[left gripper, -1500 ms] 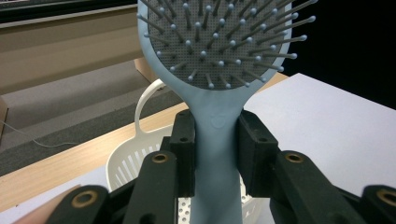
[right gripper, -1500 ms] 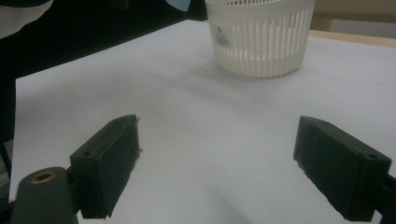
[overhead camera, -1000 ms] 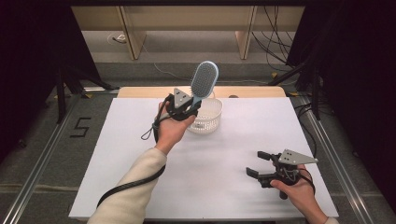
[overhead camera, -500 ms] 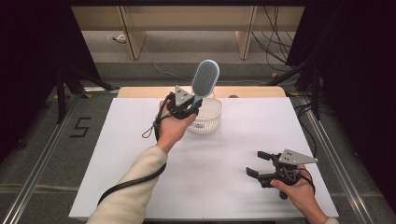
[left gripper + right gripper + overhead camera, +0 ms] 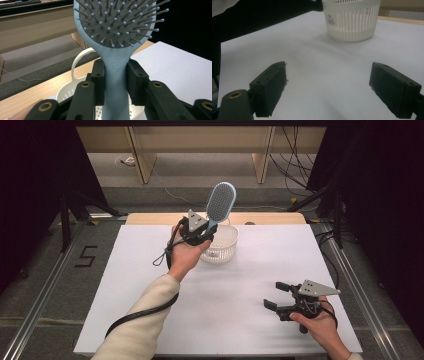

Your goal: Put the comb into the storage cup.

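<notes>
A light blue hairbrush (image 5: 220,203) stands upright, head up, with my left gripper (image 5: 204,232) shut on its handle. In the left gripper view both black pads press the handle (image 5: 115,75) just below the bristled head (image 5: 117,20). The brush hangs above a white slotted basket (image 5: 223,248) at the far middle of the white table. My right gripper (image 5: 274,295) rests low near the front right edge, jaws wide apart with nothing between them. From the right gripper view the basket (image 5: 352,21) sits well ahead of the open jaws (image 5: 328,90).
The white board (image 5: 250,285) covers the table, with a wooden strip (image 5: 270,218) along its far edge. Metal rails (image 5: 45,285) flank both sides. A black cable (image 5: 135,315) trails along the left sleeve. Dark stands and cables lie beyond the table.
</notes>
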A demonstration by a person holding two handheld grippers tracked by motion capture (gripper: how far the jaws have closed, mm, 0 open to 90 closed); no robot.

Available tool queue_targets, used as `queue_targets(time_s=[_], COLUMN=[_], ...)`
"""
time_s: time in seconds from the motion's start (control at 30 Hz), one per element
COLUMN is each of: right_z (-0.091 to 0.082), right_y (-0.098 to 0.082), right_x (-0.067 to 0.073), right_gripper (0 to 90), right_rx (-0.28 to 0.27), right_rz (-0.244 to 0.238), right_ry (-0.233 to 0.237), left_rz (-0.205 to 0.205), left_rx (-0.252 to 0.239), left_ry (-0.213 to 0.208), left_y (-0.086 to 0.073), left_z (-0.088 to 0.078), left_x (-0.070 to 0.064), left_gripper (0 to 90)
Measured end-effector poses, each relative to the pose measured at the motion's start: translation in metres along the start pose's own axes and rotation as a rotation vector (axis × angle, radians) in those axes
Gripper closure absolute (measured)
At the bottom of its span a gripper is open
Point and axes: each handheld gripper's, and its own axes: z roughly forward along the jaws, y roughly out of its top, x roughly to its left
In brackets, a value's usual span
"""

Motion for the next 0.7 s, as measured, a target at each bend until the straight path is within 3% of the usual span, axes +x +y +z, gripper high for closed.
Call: queue_targets(time_s=[0.7], right_z=[-0.0002], right_y=[0.0001], right_x=[0.0001], right_gripper=[15.3], right_rx=[0.001], right_rz=[-0.001], right_ry=[0.001], left_rz=[0.004], left_rx=[0.003], left_ry=[0.007], left_y=[0.0040], left_z=[0.0049], left_x=[0.0008], left_gripper=[69.5])
